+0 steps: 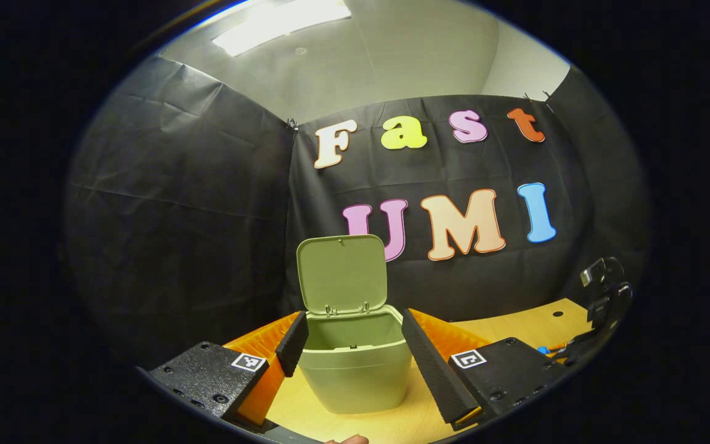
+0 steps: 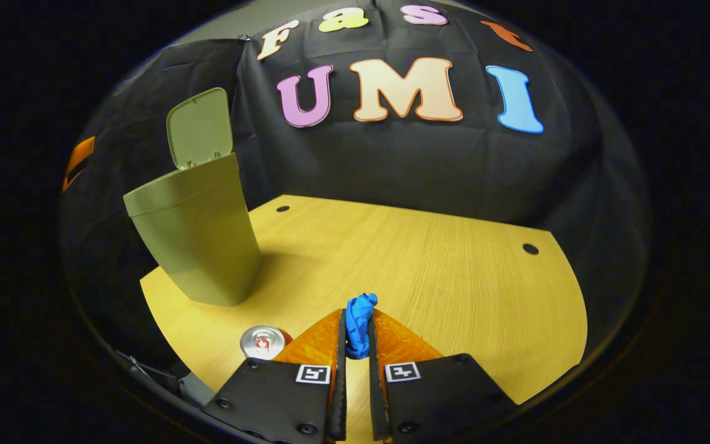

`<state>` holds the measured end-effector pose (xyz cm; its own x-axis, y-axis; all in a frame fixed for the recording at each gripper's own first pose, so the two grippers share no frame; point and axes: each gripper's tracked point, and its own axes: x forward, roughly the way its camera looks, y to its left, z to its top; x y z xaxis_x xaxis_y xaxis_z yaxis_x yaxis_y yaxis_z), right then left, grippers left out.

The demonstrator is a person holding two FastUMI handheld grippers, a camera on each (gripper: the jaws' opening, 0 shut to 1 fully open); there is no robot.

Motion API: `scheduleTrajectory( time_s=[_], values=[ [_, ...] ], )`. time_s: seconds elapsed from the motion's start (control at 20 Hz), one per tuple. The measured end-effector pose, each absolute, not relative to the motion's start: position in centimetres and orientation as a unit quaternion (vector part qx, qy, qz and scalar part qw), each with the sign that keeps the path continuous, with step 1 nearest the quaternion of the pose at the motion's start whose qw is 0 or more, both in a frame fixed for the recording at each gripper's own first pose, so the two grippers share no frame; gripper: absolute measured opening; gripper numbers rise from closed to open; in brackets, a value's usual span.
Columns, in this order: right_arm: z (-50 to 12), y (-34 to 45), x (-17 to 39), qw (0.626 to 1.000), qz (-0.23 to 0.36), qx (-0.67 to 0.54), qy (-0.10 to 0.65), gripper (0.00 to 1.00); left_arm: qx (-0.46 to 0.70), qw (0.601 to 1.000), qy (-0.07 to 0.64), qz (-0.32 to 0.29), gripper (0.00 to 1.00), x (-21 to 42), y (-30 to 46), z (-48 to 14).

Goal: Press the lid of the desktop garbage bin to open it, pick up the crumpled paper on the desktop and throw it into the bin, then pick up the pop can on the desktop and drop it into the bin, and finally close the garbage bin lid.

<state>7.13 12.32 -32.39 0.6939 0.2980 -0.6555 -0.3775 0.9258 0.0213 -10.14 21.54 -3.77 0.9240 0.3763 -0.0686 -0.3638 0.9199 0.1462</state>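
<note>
Left gripper view first: your left gripper (image 1: 355, 345) is spread wide, with the green bin (image 1: 355, 370) sitting right between its fingers on the wooden table (image 1: 515, 327); whether they actually touch the bin's sides I can't tell; the lid (image 1: 342, 273) is flipped up and standing open at the back, so you can see down into the bin's mouth. Off at the right edge there's the other gripper (image 1: 601, 308), with a bit of blue near it.

Right gripper view: your right gripper (image 2: 356, 336) is pinched tight on the crumpled paper (image 2: 360, 324), a blue wad poking out above the fingertips; it's over the table (image 2: 453, 259), well apart from the bin (image 2: 198, 240), which stands at the left with its lid (image 2: 199, 128) up; the pop can (image 2: 262, 342) stands upright on the table just left of your fingers, top facing the camera.
</note>
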Motion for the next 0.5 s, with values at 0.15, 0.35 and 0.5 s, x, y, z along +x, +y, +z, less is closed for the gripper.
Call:
scheduleTrajectory(
  time_s=[0.15, 0.35, 0.5],
  values=[
    [-30.0, 14.4, 8.6, 0.925, 0.198, -0.057, 0.32, 0.18, 0.06, 0.978, 0.053, 0.194, 0.93, -10.4, 22.2, -4.1],
    [-26.6, 17.1, 10.4, 0.932, 0.218, -0.065, 0.284, 0.18, 0.057, 0.976, 0.064, 0.198, 0.93, -11.3, 23.0, -5.2],
    [-24.5, 19.4, 11.4, 0.936, 0.231, -0.061, 0.26, 0.18, 0.051, 0.976, 0.071, 0.201, 0.93, -11.8, 23.5, -5.9]
  ],
)
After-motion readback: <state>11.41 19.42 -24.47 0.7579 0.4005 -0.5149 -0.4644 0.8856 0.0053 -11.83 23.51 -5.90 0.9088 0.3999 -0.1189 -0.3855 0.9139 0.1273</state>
